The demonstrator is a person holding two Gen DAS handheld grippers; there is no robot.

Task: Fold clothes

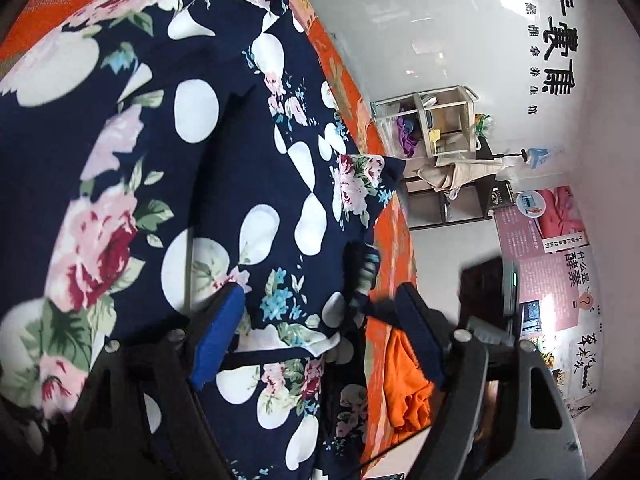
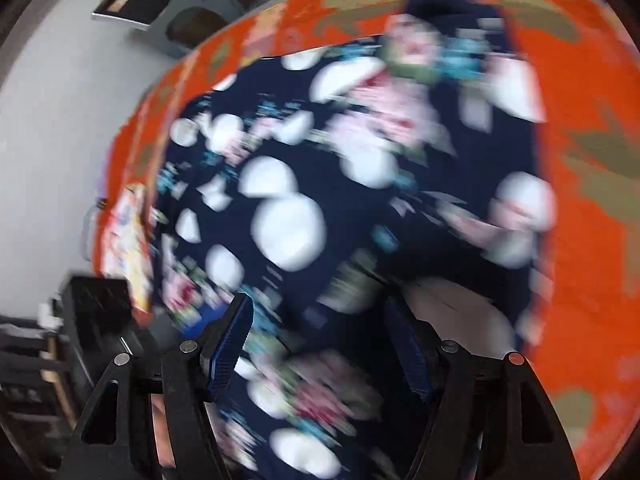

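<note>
A navy garment [image 1: 180, 168] with white dots and pink roses lies on an orange patterned bedspread [image 1: 384, 264]. My left gripper [image 1: 320, 312] is open, its blue-padded fingers [image 1: 220, 336] spread wide over the garment's near edge by the bed's side. In the right wrist view the same garment [image 2: 320, 200] fills the middle, blurred by motion. My right gripper [image 2: 320, 328] is open, its fingers wide apart just above the cloth. Neither gripper holds anything.
An orange cloth [image 1: 408, 384] hangs at the bed's edge. A shelf unit [image 1: 436, 128] with clothes and a dark cabinet [image 1: 452, 200] stand by the white wall with posters [image 1: 548, 256]. A grey machine [image 2: 192, 12] and dark furniture [image 2: 96, 312] stand on the floor left of the bedspread [image 2: 580, 200].
</note>
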